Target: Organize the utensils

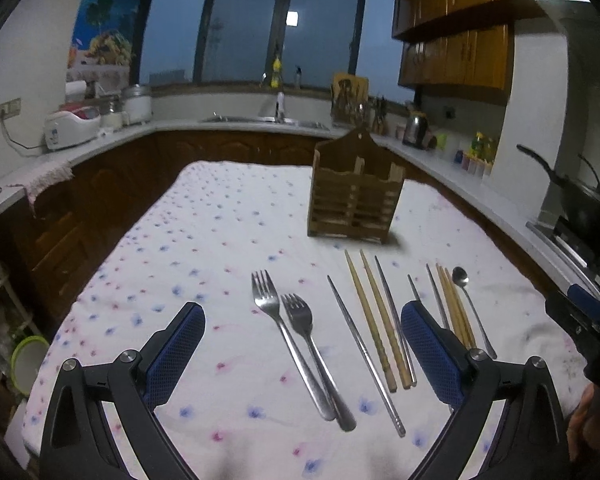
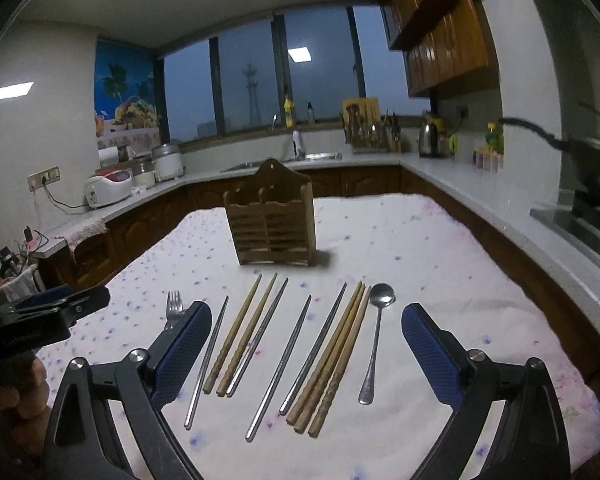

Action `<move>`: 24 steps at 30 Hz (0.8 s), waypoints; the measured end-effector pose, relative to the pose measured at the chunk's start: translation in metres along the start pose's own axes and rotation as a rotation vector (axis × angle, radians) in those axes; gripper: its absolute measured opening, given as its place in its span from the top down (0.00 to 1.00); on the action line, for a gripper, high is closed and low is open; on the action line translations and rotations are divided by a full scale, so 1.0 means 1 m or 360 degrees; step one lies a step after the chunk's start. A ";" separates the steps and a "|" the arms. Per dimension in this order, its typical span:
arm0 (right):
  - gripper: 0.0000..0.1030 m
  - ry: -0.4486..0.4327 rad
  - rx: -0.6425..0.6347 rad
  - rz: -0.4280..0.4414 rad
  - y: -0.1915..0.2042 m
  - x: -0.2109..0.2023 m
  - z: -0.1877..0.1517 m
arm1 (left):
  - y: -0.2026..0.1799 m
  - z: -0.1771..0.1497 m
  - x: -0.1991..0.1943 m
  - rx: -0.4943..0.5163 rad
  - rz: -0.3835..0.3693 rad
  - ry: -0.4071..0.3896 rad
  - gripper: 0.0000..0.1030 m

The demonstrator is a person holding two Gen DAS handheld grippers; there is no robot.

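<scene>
so on the far left the left gripper is hovering over the floral tablecloth, jaws spread wide with nothing gripped. the two forks lie on the cloth in the gap between its blue pads, handles crossing near the bottom, not touched by either pad

moving right there's a single metal chopstick, then a pair of wooden chopsticks side by side with another metal one just beside them. past that, in the right wrist view, two more metal chopsticks, a bundle of three wooden chopsticks lying tight together, and a small metal spoon at the right end of the row

the right gripper hangs over that stretch, also gaping wide and holding nothing. most of the chopsticks and the spoon sit between its pads on the cloth, with one fork's tines poking out behind its left pad

behind the whole row stands the wooden utensil holder, upright on the cloth, slatted front, nothing visible in its compartments. everything's still flat on the table, none of it in the holder yet

farthest right along the counter there's a kettle and a dark wok on the stove
</scene>
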State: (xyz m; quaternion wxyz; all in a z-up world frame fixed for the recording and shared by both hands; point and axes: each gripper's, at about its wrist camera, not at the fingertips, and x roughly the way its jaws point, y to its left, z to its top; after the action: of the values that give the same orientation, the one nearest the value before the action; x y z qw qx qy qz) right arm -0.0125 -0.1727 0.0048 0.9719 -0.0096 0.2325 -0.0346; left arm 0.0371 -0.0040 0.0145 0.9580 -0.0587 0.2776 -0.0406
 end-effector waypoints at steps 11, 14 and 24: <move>0.62 0.0479 0.0296 0.0093 -0.028 0.087 0.011 | -0.009 0.049 0.071 0.0013 -0.0076 0.0254 0.23; 0.69 0.0556 0.0292 0.0085 -0.033 0.112 0.012 | -0.012 0.059 0.099 0.0020 -0.0099 0.0342 0.31; 0.81 0.0796 0.0279 0.0062 -0.044 0.182 0.014 | -0.026 0.087 0.203 0.0063 -0.0159 0.0608 0.45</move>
State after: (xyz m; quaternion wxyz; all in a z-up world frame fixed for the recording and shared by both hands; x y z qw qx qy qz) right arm 0.1531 -0.2295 -0.0638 0.8819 0.0878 0.4616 -0.0372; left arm 0.2534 -0.0446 -0.0163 0.8856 -0.0448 0.4504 -0.1039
